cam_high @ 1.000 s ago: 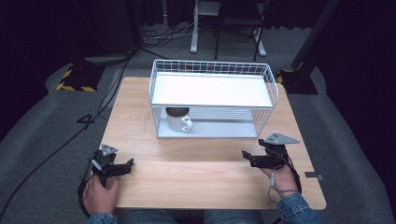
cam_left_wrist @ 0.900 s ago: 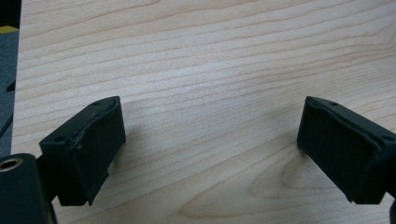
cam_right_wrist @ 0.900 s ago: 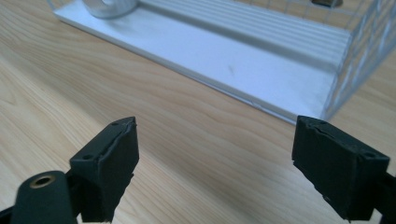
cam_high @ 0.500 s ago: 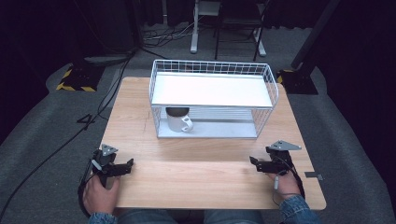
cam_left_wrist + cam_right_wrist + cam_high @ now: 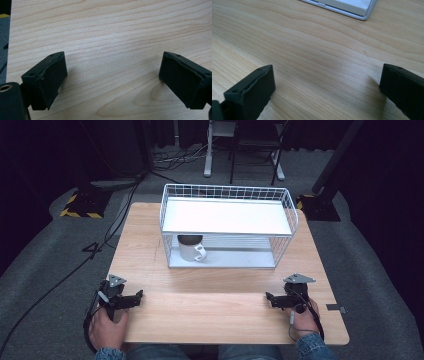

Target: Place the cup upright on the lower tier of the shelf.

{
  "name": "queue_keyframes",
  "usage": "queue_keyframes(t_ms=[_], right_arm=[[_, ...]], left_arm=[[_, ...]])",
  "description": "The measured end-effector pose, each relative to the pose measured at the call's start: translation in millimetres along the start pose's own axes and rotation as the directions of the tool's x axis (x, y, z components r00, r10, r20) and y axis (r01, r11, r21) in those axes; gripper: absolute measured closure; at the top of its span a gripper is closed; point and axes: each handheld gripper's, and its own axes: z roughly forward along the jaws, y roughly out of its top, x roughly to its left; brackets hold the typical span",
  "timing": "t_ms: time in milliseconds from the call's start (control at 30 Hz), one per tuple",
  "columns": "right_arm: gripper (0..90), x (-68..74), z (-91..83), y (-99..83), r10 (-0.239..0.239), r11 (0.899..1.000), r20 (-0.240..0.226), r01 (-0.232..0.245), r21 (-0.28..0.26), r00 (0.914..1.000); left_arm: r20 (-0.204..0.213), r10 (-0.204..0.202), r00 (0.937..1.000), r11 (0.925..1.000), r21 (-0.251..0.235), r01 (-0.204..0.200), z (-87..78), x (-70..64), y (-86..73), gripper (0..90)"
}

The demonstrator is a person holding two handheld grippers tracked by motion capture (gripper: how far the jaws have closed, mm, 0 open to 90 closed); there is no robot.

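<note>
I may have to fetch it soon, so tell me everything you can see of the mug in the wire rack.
The mug is white, glossy like ceramic, with a dark inside. It stands upright, mouth up, on the lower level of the white wire rack, at its left end under the white shelf panel. Its loop handle points toward the person's side and slightly right. Only the rack's floor touches it; both grippers rest far off at the table's near edge.

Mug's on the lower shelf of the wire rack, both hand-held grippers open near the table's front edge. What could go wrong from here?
1. The mug sits under the rack's upper shelf, so lifting it straight up would likely hit that shelf.
2. Wire mesh walls the mug's left side; an open hand-held gripper may snag there.
3. The rack looks light and might slide if bumped.
</note>
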Motion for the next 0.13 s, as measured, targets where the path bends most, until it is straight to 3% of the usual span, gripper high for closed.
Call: queue_keyframes(t_ms=[133], right_arm=[[0.0,0.7,-0.5,-0.7,0.012,1.0,0.015,-0.012,-0.002,0.9998]], left_arm=[[0.0,0.0,1.0,1.0,-0.001,0.0,0.0,0.0,-0.1,8.2]])
